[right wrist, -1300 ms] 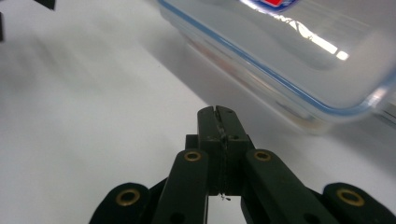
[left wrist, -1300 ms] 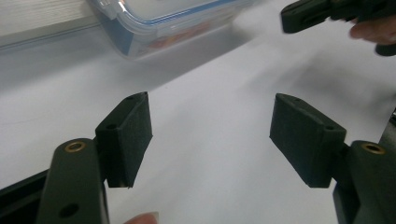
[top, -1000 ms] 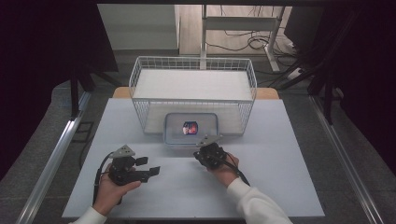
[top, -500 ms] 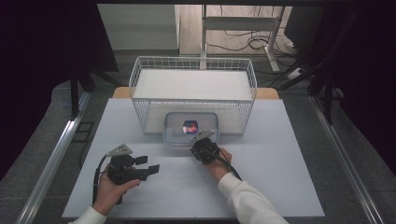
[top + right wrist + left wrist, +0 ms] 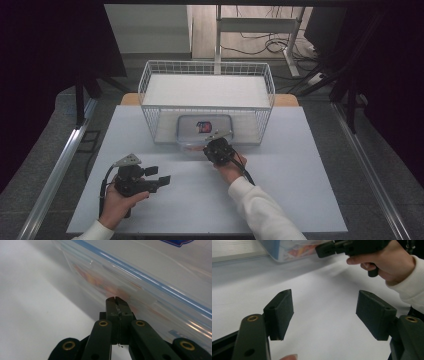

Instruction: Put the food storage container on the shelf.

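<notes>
Clear plastic lidded container sits on the white table, tucked against the front wall of the white wire basket, colourful contents inside (blurred, we can't name them). The right gripper is at the container's near edge; in the right gripper view its tips point at the side wall just under the blue-trimmed lid. We judge the step as nudging or prying at that lid edge, or pushing the box. To do it well we'd keep the tips low and square to the wall, press slowly, and watch that the box doesn't slide into the basket wire. The right jaws are pressed together with nothing between them; whether the tips touch the plastic or sit just short, we cannot tell. The left gripper rests well apart on the table at the near left, jaws spread wide, pads empty, holding nothing (free to steady the box).
</notes>
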A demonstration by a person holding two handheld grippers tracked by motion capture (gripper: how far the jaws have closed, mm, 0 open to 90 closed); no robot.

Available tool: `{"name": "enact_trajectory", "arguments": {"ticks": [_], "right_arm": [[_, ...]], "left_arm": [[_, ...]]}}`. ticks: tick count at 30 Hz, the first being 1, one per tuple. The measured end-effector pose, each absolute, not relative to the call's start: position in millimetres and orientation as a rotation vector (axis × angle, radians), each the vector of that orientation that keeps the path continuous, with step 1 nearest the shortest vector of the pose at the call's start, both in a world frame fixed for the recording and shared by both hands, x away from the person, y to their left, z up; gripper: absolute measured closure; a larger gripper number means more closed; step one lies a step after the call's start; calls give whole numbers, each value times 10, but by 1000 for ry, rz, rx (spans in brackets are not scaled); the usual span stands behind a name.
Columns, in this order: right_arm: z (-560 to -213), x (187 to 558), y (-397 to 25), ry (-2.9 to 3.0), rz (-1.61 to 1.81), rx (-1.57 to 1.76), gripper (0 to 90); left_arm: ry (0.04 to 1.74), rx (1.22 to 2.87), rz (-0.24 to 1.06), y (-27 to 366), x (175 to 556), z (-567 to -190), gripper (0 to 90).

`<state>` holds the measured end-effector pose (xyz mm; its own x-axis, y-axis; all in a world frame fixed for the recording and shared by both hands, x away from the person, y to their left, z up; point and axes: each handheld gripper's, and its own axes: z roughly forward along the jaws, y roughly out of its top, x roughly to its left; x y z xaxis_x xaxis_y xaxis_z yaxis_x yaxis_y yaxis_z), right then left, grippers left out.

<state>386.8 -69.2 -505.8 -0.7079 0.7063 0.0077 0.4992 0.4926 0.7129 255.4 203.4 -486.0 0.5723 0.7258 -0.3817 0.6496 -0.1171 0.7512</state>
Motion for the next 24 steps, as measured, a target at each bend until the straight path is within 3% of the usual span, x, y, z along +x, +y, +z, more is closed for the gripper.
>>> {"name": "enact_trajectory", "arguments": {"ticks": [12,24], "right_arm": [[-5055,4215,-593,2400,1032,1102,889],[-5063,4314,-553,2377,1048,1143,888]], "left_arm": [[1132,1821,107,2047,2557,-4862,303],[1135,1826,111,2053,2561,-4870,303]]}}
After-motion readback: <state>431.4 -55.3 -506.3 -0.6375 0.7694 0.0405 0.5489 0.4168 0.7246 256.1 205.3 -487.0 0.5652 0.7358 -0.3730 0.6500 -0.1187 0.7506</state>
